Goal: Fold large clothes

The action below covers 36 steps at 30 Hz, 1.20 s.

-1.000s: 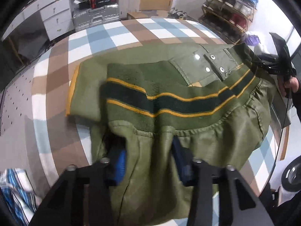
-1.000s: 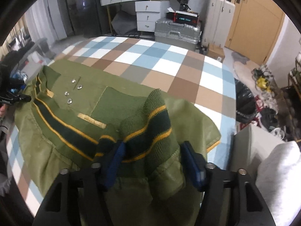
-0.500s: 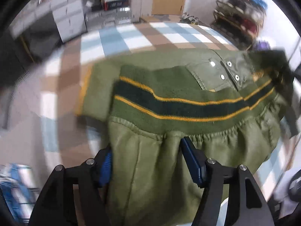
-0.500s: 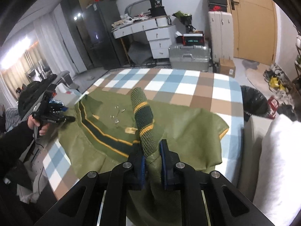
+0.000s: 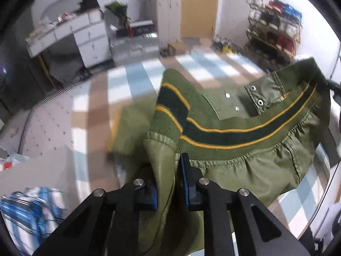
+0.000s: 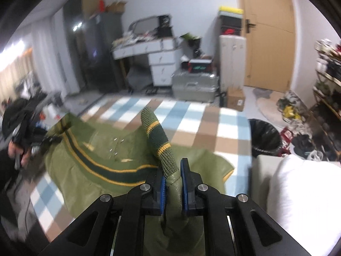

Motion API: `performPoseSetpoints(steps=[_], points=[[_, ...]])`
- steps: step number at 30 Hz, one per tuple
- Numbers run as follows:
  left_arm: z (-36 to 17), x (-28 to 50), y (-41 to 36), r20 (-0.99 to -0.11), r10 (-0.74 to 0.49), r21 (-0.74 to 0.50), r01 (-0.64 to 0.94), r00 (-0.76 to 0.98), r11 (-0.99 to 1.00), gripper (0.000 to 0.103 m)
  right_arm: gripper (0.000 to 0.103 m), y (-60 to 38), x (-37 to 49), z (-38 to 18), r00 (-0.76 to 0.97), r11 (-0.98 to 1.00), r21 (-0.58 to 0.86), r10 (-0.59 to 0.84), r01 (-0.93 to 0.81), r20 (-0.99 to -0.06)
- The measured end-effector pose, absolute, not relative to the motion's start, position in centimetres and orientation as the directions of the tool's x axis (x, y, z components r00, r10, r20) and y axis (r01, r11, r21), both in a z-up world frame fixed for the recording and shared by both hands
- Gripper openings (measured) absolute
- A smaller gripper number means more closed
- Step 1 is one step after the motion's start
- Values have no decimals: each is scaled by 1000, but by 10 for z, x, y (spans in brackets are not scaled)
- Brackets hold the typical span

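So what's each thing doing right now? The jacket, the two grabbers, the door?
Green jacket: partly lifted off the checked bed cover, pinched at two spots along its striped hem.
Left hand-held gripper: jaws closing on jacket fabric.
Right hand-held gripper: jaws closing on the jacket, by the striped knit band.
Door: closed.
Black bin: open-topped, bag-lined.
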<state>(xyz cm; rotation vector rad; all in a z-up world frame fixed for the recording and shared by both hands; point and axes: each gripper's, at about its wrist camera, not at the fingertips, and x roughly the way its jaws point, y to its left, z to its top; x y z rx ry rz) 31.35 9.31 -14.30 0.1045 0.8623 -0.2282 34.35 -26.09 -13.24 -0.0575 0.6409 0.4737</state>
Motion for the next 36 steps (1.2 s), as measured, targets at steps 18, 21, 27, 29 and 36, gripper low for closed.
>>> performPoseSetpoints(steps=[18, 21, 27, 29, 36], points=[[-216, 443, 154, -821, -295, -320, 35, 488, 947, 37, 18, -292, 492, -236, 576, 982, 143, 190, -127, -795], [-198, 428, 158, -836, -248, -287, -6, 489, 958, 47, 23, -291, 487, -230, 579, 983, 128, 179, -129, -795], [-166, 376, 179, -815, -164, -216, -30, 555, 976, 92, 59, -305, 429, -189, 647, 973, 159, 231, -169, -726], [-178, 369, 179, -838, -179, -218, -16, 515, 976, 92, 78, -304, 399, -179, 684, 975, 110, 216, -195, -697], [-230, 376, 164, -874, -277, -301, 2, 399, 954, 92, 90, -266, 359, -213, 643, 952, -86, 130, -294, -755]])
